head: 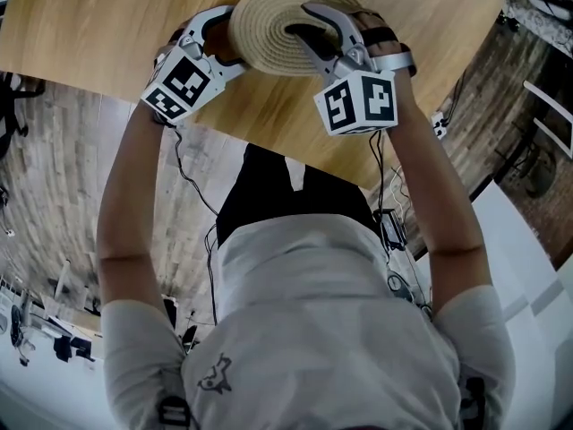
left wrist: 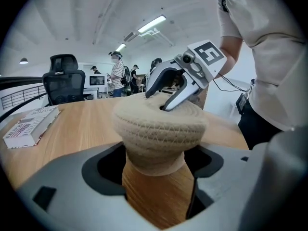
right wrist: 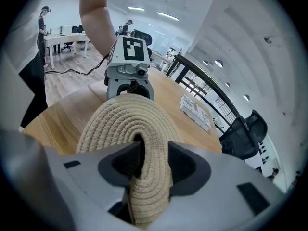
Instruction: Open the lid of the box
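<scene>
A round woven rope box sits on the wooden table [head: 107, 25], topped by its coiled rope lid [head: 269, 21]. My left gripper [head: 224, 38] is at the box's left side. In the left gripper view its jaws are shut on the narrow body [left wrist: 154, 155] under the overhanging lid [left wrist: 159, 124]. My right gripper [head: 309, 25] comes down on the lid from the right. In the right gripper view its jaws [right wrist: 149, 162] pinch a raised fold of the lid [right wrist: 125, 119] between the pads. The inside of the box is hidden.
A flat white printed carton [left wrist: 31, 124] lies further along the table, also seen in the right gripper view [right wrist: 196, 110]. A black office chair [left wrist: 62, 83] stands behind it. The table's near edge [head: 269, 150] is just below both grippers. Cables hang toward the floor.
</scene>
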`<state>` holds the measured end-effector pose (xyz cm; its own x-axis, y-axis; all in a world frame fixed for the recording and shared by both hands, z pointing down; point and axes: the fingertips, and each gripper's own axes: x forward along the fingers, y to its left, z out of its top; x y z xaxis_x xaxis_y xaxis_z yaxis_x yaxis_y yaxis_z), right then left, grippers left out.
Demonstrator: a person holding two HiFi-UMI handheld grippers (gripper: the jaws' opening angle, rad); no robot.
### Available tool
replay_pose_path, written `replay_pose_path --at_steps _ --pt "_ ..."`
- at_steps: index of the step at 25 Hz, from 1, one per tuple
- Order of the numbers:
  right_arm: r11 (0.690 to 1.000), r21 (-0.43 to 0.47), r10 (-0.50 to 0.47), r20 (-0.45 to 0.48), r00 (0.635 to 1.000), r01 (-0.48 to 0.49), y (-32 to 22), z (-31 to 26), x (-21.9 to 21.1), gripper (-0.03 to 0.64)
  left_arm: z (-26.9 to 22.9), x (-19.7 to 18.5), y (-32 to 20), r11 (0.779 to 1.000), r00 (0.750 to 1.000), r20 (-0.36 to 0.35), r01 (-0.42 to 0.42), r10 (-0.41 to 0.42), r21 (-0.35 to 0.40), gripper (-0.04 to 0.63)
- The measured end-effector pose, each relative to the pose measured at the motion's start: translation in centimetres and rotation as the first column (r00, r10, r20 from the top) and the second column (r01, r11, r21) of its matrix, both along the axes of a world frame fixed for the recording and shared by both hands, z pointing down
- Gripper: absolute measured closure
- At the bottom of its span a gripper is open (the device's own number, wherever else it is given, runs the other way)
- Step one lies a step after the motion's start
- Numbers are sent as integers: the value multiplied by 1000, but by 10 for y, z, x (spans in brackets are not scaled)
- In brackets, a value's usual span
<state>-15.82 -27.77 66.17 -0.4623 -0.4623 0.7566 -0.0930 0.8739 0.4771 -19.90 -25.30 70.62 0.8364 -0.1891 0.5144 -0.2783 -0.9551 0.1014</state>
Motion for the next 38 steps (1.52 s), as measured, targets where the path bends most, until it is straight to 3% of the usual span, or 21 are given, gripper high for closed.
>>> replay_pose_path --at_steps 10,15,23,29,38 --pt "987 157 -41 3 999 40 0 3 -3 476 -1 4 -2 1000 999 -44 -8 8 15 252" --pt "974 205 -88 -28 996 92 9 4 -8 558 -4 -1 -1 1000 999 -44 -16 17 18 258" --pt "976 194 -93 -28 995 97 8 6 -6 578 -4 0 -2 1000 999 -44 -25 26 18 264" --pt "983 172 -75 32 997 69 10 -2 -4 580 -8 1 0 1000 999 -44 -24 24 15 265" --pt "985 170 10 108 994 -29 8 -19 8 581 0 -1 -1 999 999 -25 28 -28 -29 259"
